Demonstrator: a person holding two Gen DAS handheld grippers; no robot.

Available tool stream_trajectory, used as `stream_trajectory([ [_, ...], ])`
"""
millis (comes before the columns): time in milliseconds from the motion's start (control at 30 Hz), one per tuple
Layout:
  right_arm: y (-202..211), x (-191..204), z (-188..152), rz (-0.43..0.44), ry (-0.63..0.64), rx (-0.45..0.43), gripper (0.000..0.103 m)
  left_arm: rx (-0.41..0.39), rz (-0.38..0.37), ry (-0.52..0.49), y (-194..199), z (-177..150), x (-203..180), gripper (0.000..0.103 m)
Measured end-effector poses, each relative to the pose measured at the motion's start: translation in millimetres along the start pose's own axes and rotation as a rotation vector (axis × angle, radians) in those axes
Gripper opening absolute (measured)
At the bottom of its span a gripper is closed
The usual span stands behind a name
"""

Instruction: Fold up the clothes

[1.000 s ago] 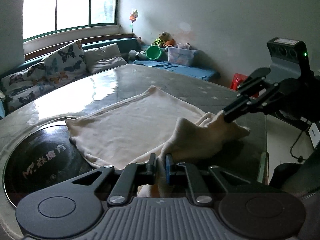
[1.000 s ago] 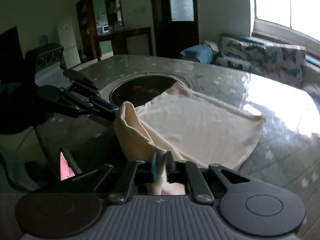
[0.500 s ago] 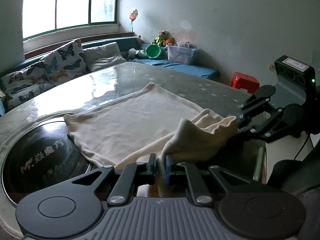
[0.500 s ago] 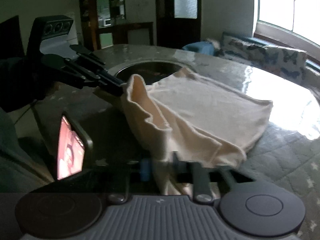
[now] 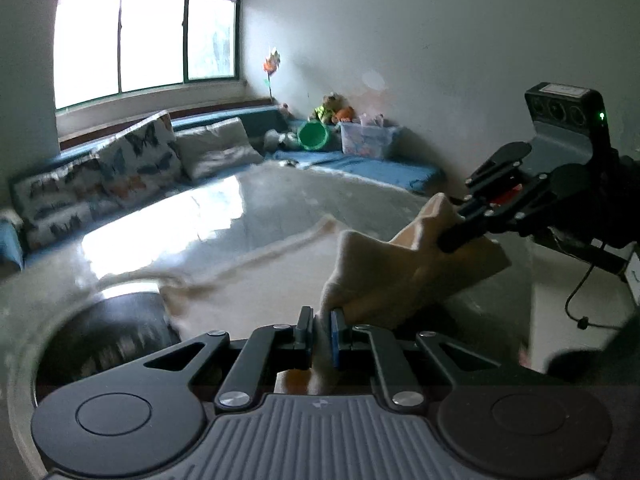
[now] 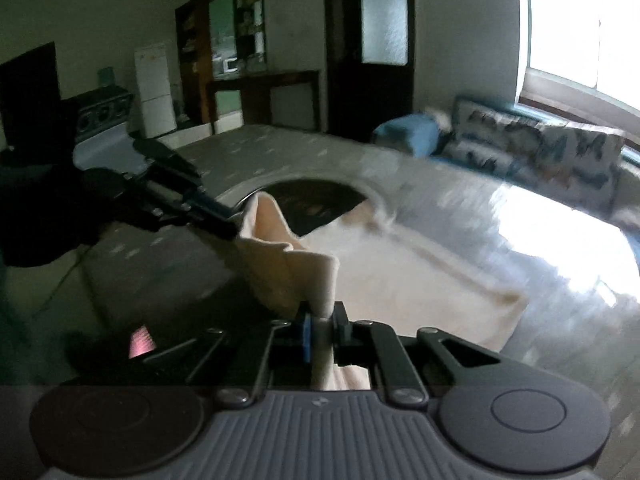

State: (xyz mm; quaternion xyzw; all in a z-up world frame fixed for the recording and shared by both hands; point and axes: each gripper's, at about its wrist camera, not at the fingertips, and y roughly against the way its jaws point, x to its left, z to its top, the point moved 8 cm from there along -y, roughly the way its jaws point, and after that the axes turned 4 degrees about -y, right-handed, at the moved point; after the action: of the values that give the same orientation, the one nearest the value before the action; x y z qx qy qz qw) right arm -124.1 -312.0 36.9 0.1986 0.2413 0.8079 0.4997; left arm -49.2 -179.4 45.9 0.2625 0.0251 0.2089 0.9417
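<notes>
Both tongs, the left gripper (image 5: 320, 334) and the right gripper (image 6: 320, 330), pinch one edge of the cream cloth (image 6: 400, 280) up off the table (image 5: 200, 216), so this fold looks only half made.

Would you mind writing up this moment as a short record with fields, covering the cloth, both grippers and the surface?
cloth: cream cloth, near edge lifted, far part lying on the table
left gripper: shut on cloth
right gripper: shut on cloth
table: glossy, with a dark round inset partly under the cloth
image quality: motion blur on the table and the far part of the cloth

bare table (image 5: 208, 216) ahead, cushions (image 5: 132, 160) beyond
</notes>
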Motion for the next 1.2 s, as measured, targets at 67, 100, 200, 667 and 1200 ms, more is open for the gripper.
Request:
stream_trajectory([
  [67,-9.2,-17.2,14.2,-0.024,-0.009,-0.01,0.009,-0.012,0.022,-0.011,-13.7,13.2,13.9,0.009],
  [100,-14.7,-26.8,21.3,-0.036,-0.016,-0.014,0.009,-0.015,0.034,-0.014,-22.5,19.4,21.4,0.009],
  [200,-34.8,-55.3,35.0,-0.076,-0.037,-0.004,0.009,-0.016,0.061,-0.019,-52.7,35.1,43.3,0.009],
  [667,-124.0,-142.1,13.0,-0.257,-0.224,0.041,0.031,0.067,0.201,0.175,-150.2,24.2,111.3,0.01],
  [1200,-127.8,-126.7,-9.3,-0.256,-0.333,-0.023,0.04,0.115,0.107,0.176,-174.4,20.9,63.3,0.012],
])
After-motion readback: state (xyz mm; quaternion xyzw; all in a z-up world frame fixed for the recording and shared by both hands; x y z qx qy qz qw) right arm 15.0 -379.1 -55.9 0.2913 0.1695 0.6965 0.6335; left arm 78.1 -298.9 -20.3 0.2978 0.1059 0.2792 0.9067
